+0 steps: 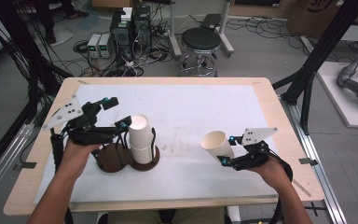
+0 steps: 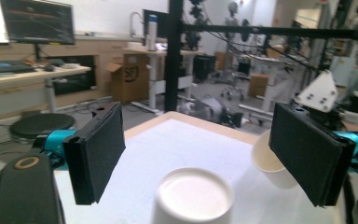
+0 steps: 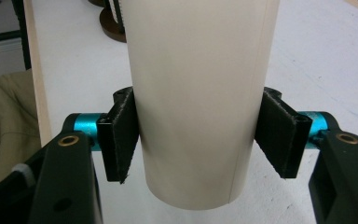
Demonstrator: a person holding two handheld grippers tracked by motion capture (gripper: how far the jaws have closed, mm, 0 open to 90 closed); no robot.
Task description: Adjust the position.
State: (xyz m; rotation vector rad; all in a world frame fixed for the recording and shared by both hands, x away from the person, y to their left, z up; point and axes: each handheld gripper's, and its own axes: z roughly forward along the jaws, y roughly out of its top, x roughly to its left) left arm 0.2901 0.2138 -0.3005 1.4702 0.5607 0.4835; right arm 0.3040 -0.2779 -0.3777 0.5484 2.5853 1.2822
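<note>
Right tongs point(image 3: 193, 140) clamp an empty paper cup point(image 3: 196, 93) (tilted); left tongs point(image 2: 205, 154) gape above stacked cups point(image 1: 141, 137).

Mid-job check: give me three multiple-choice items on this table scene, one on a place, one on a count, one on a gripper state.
1. Where does the upside-down white paper cup stack stand?
A on the dark brown round holder
B on the floor
C on the stool

2. How many grippers hold a cup?
A none
B one
C two

3. How is the left gripper?
A shut on a cup
B open
C gripping the holder

Answers: 1 A, the stack rests on the holder's base. 2 B, the right gripper clamps the single cream paper cup. 3 B, its pads stand apart above the stack.
</note>
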